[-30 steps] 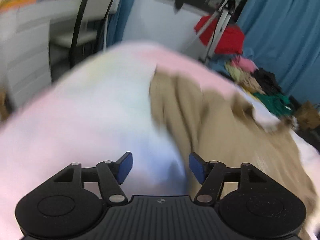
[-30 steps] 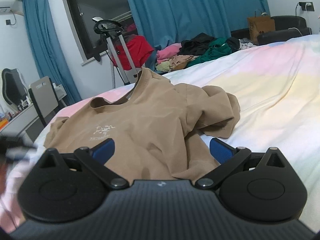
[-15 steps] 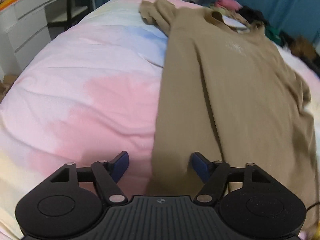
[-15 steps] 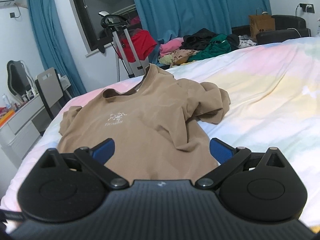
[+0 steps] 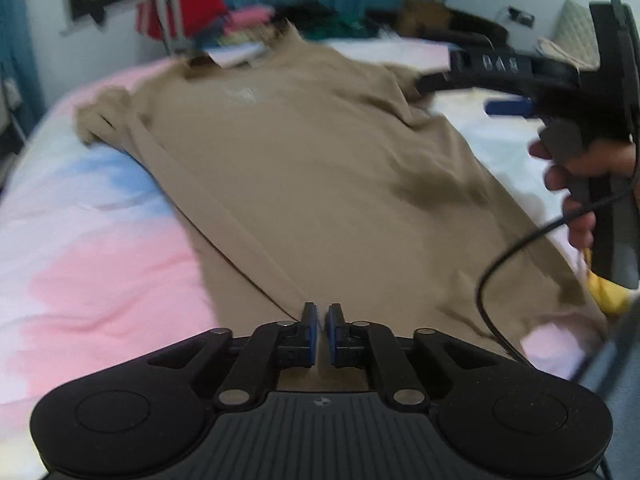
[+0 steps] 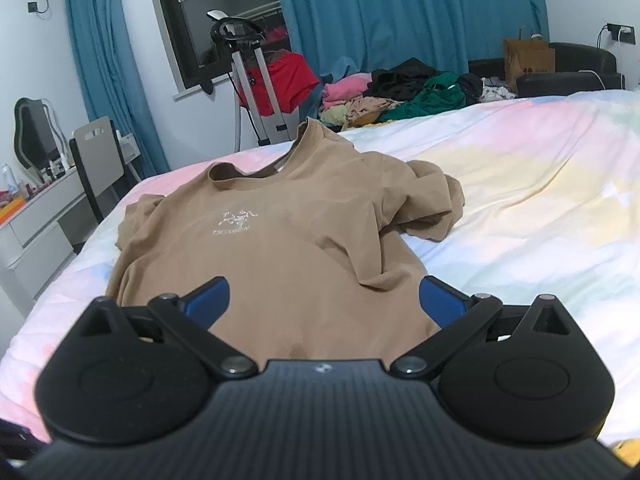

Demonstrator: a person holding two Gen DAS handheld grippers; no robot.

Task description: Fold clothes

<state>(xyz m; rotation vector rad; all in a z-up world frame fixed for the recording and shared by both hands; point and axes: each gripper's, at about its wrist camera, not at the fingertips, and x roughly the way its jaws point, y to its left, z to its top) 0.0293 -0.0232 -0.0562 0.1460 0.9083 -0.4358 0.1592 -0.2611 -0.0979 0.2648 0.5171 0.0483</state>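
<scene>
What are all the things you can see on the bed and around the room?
T-shirt: one, tan with a white chest logo, lying front up on the bed, right sleeve bunched.
Bed cover: one, pastel pink, yellow, blue and white, under the shirt.
Clothes pile: one heap, pink, black, green, beyond the bed.
Red garment: one, on the metal stand by the window.
Curtains: teal, along the back wall.
Chair: one, grey and black, at the white desk on the left.
Paper bag: one, brown, far right.
Left gripper: black with blue pads, shut on the shirt's hem.
Right gripper: same kind, open above the hem.
</scene>
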